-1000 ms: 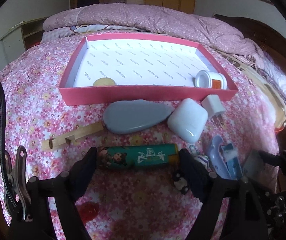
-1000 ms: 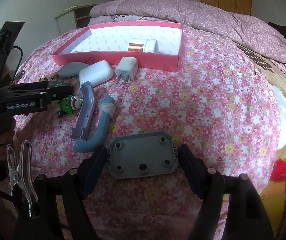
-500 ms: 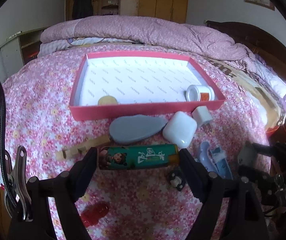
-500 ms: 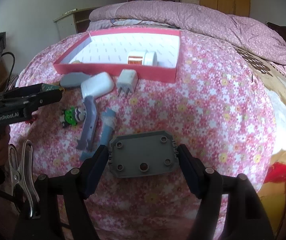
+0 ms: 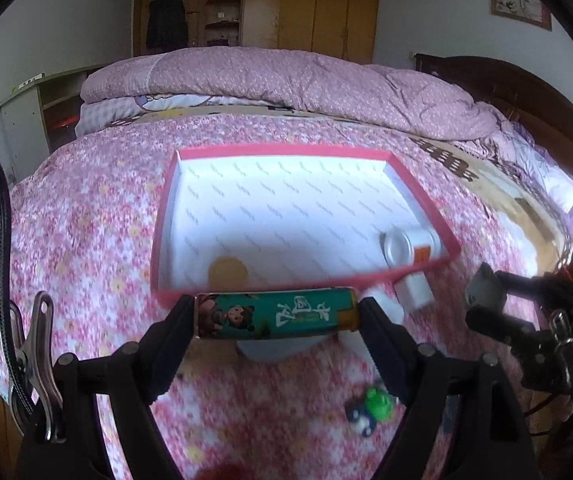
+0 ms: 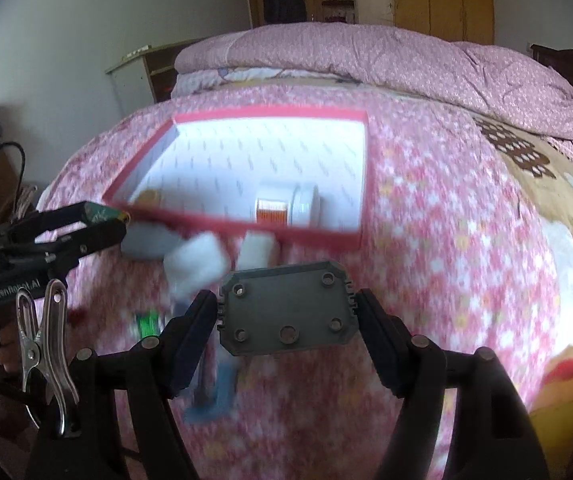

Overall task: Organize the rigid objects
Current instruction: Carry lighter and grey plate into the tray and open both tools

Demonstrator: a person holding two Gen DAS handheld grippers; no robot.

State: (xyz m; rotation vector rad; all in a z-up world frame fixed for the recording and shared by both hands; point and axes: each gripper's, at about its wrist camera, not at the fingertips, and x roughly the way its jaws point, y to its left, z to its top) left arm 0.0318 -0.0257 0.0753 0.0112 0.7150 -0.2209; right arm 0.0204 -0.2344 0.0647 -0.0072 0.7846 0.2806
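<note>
The green illustrated tin point(image 5: 274, 316) is clamped end to end in the left gripper point(image 5: 276, 318), carried lengthwise and clear of the bedspread at the near wall of the pink tray point(image 5: 422, 196), likely so it clears the rim. The right gripper point(image 6: 286, 316) likewise pinches the grey plastic plate point(image 6: 286, 308) by its short edges, near the tray's right corner. A pill bottle point(image 5: 408, 246) lies inside. The floral bedspread point(image 6: 446, 240) holds the rest; a folded quilt point(image 5: 286, 76) and wardrobe point(image 5: 318, 4) stand far back.
</note>
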